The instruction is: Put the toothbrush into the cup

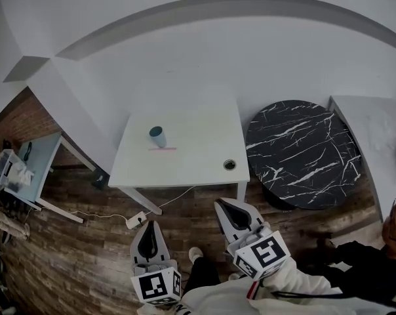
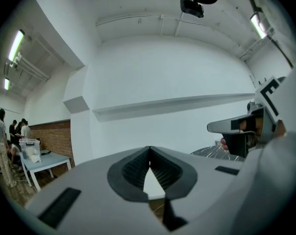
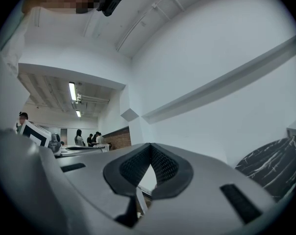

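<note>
Bright even light from ceiling tubes (image 2: 15, 45), heavy fisheye edge warping

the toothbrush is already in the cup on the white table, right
Not right. The toothbrush is not in the cup; it lies flat on the white table just in front of it. The head view shows this.

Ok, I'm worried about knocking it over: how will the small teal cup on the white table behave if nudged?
The small teal cup stands upright and looks taller than wide, so a push near its rim would probably tip it. It seems small and light, so it may slide on the smooth white table. Tipped, it could roll.
</note>
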Available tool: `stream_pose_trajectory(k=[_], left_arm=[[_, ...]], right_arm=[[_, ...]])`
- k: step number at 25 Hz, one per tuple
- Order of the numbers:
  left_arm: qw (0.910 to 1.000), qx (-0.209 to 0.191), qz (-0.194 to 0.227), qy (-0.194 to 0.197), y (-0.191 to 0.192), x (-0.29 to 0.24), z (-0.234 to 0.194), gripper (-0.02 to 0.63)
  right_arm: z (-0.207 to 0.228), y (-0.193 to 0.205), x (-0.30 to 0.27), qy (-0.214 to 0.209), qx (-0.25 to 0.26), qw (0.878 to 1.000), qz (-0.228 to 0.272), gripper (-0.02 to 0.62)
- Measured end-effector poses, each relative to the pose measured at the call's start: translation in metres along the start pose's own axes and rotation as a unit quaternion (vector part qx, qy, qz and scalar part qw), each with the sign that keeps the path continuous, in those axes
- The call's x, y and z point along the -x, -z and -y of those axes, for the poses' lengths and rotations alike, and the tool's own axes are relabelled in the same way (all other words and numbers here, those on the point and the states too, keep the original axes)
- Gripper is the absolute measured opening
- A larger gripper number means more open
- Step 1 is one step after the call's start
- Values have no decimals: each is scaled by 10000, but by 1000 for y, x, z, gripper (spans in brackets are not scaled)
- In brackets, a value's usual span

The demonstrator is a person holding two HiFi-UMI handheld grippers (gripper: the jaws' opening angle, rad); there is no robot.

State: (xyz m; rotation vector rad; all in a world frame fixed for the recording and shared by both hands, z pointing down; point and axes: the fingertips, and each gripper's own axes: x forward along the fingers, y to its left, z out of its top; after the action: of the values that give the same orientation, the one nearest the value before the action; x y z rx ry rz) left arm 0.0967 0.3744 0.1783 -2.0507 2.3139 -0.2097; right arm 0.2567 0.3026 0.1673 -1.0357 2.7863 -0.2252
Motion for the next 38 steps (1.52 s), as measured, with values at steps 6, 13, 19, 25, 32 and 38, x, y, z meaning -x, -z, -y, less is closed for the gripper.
stream_pose_trajectory(k=[6, 13, 19, 25, 32, 38], left_arm=[[9999, -17, 45, 134, 7, -25, -4, 9], [9991, -35, 104, 412, 17, -82, -29, 9], [9974, 28, 19, 714, 36, -153, -68, 9], [9954, 142, -157, 938, 49, -219, -117, 9], [9909, 239, -326, 1287, 63, -287, -165, 9], [9855, 303, -434, 1615, 78, -334, -189, 9]], right_arm=[[10, 11, -13, 76, 18, 10000, 5, 3], [22, 28, -58, 318, 89, 9994, -74, 3], [39, 48, -128, 666, 100, 9974, -250, 3], [44, 63, -211, 899, 125, 9950, -412, 3], [48, 80, -290, 1244, 114, 9901, -642, 3], [58, 95, -337, 1560, 106, 9848, -760, 3]])
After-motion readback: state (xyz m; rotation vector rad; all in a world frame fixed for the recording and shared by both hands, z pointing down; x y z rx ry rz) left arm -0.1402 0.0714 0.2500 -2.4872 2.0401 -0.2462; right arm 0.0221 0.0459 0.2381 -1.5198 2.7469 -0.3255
